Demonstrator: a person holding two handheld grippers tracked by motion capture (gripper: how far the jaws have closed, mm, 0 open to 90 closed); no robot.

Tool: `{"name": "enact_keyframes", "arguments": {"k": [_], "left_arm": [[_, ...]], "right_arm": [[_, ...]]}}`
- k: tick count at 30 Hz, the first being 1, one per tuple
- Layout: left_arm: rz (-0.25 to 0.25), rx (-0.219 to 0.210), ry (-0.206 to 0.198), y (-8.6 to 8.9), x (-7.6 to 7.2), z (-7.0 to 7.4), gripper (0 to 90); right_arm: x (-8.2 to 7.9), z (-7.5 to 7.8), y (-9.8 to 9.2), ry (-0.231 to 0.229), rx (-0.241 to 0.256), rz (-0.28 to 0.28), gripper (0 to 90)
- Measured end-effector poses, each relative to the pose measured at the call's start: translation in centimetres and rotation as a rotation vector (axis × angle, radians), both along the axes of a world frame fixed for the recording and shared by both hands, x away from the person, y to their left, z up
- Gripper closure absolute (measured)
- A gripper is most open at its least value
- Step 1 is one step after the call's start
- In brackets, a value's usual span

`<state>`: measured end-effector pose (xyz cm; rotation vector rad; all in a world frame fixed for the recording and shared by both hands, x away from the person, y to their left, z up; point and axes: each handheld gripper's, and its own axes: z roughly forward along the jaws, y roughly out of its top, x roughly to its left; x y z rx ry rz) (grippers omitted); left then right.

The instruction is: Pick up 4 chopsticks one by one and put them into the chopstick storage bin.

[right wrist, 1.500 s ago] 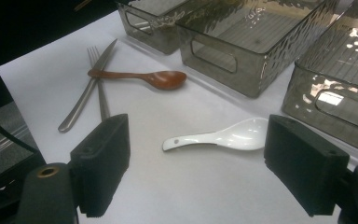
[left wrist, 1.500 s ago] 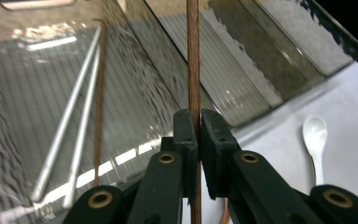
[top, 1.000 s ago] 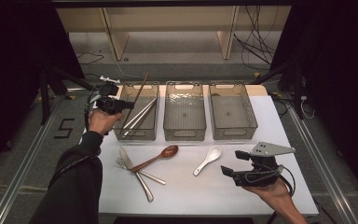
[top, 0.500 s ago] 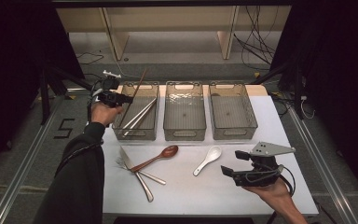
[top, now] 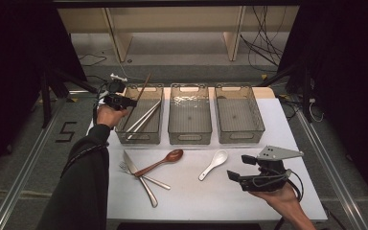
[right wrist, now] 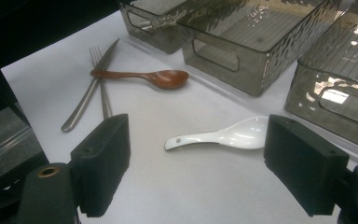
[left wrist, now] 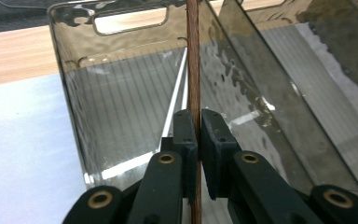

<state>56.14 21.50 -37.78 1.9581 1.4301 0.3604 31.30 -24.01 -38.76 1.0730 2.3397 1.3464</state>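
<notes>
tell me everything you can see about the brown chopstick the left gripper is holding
The brown chopstick is a thin, straight stick, reddish brown with a wood-like grain. The left gripper is shut on it, the black jaws pinching it partway along its length. From above it slants up and away over the left bin, a clear smoky plastic tray holding silver chopsticks. Its lower end is hidden behind the jaws.

Three bins (top: pixel 190 115), two spoons (top: pixel 164 160), three chopsticks (top: pixel 143 117), one knife (top: pixel 140 177), one fork (top: pixel 146 176).
</notes>
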Motion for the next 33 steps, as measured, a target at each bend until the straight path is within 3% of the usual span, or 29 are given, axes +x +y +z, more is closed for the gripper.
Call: {"name": "enact_keyframes", "arguments": {"k": [9,12,14,19,26,33], "left_arm": [[0.019,-0.003,-0.003,-0.2,0.4,-0.5,84.2],[0.033,0.024,-0.004,-0.5,0.4,-0.8,82.9],[0.041,0.023,-0.005,-0.6,0.3,-1.0,71.6],[0.029,0.005,-0.009,-0.8,-0.2,-0.5,59.4],[-0.024,-0.075,-0.019,-1.2,-2.4,1.8,42.9],[-0.081,-0.104,-0.044,-1.9,-5.5,2.8,34.1]], "right_arm": [[-0.1,0.1,0.0,-0.004,0.003,0.003,23.8],[-0.1,0.0,0.0,-0.005,0.004,0.003,23.9],[0.0,0.0,0.0,-0.003,0.003,0.001,23.9],[-0.1,0.0,-0.1,-0.004,0.002,-0.001,23.9],[-0.1,0.0,0.0,-0.004,0.003,-0.003,23.9],[-0.1,0.1,0.0,-0.006,0.004,-0.006,23.9]]}}
